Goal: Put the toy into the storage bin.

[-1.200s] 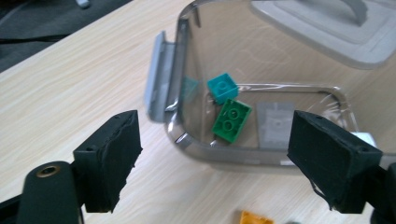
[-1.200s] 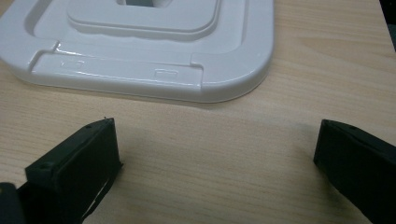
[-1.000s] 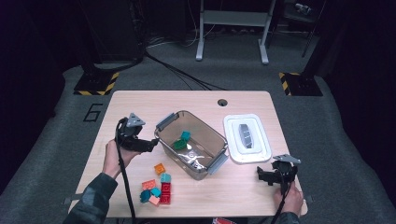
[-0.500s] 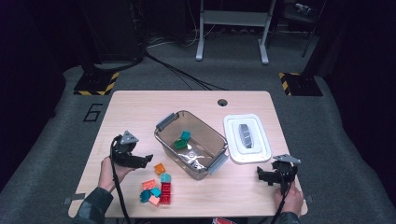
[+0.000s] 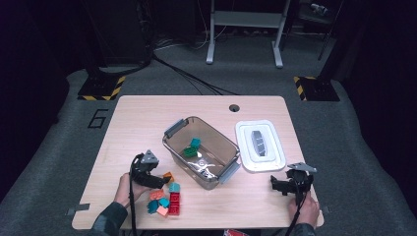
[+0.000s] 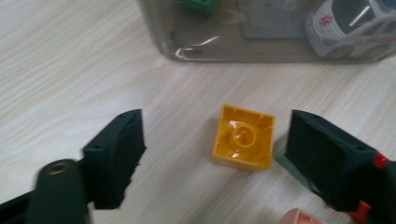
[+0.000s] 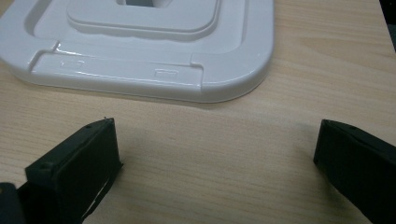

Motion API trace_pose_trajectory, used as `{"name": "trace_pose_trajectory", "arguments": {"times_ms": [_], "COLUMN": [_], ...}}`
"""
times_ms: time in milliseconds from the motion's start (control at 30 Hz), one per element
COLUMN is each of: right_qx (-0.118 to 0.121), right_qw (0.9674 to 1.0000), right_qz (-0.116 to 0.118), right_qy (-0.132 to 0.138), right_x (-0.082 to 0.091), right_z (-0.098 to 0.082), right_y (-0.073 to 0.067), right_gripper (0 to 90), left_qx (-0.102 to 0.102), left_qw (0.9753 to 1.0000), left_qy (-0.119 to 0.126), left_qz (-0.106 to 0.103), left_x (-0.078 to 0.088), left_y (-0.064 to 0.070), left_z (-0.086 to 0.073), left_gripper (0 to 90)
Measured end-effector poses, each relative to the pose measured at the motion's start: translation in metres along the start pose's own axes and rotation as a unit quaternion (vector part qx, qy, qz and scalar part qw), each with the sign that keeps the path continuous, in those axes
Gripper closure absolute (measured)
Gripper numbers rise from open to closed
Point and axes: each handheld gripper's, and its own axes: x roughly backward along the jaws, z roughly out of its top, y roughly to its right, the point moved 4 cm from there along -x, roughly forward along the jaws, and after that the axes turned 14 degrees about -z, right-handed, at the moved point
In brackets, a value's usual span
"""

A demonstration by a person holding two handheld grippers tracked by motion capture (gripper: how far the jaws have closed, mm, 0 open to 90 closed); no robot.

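Note:
A yellow-orange block (image 6: 244,137) lies hollow side up on the table, just in front of the clear bin (image 6: 159,32). My left gripper (image 6: 217,140) is low over it with one jaw on each side. The jaws have just been closing, but neither pad touches the block, so the gripper is open. From above, the left gripper (image 5: 158,180) sits at the top of a pile of coloured blocks (image 5: 164,200), beside the orange block (image 5: 168,176). My right gripper (image 7: 215,149) stands open on bare wood near the white lid (image 7: 140,74), at the table's front right (image 5: 282,186).
The clear bin (image 5: 219,137) in mid-table holds green and teal blocks (image 5: 192,147) and a white toy car (image 6: 355,23). The white lid (image 5: 259,146) lies to its right. A cable hole (image 5: 234,107) is near the far edge. A pink block (image 6: 303,218) lies close under the left jaws.
My left gripper has come down and back from beside the bin's left end to the block pile. The right gripper has kept still.

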Motion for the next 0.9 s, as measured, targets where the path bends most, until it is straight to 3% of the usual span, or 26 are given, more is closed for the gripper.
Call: {"name": "trace_pose_trajectory", "arguments": {"times_ms": [167, 300, 400, 533, 733, 900], "right_qx": [0.000, 0.000, 0.000, 0.000, 0.000, 0.001], "right_qw": [1.0000, 1.0000, 1.0000, 1.0000, 1.0000, 1.0000], "right_qz": [0.000, 0.000, 0.000, 0.000, 0.000, 0.000], "right_qy": [0.000, 0.000, 0.000, 0.000, 0.000, 0.000], "right_x": [0.000, 0.000, 0.000, 0.000, 0.000, 0.000], "right_z": [0.000, 0.000, 0.000, 0.000, 0.000, 0.000], "right_y": [0.000, 0.000, 0.000, 0.000, 0.000, 0.000], "right_gripper": [0.0, 0.0, 0.0, 0.0, 0.0, 0.0], "left_qx": [-0.001, -0.009, -0.009, -0.003, -0.003, 0.012], "left_qw": [0.9999, 0.9998, 0.9998, 0.9997, 0.9998, 0.9999], "left_qy": [-0.004, -0.010, -0.016, -0.015, -0.015, -0.003], "left_qz": [-0.015, -0.012, -0.012, -0.019, -0.012, -0.005], "left_x": [-0.008, -0.014, -0.016, -0.016, -0.011, -0.002], "left_y": [0.003, 0.006, 0.006, 0.004, 0.001, -0.006], "left_z": [0.003, 0.004, 0.003, 0.000, -0.004, -0.011], "left_gripper": [31.7, 40.0, 55.0, 57.8, 58.8, 58.9]}}
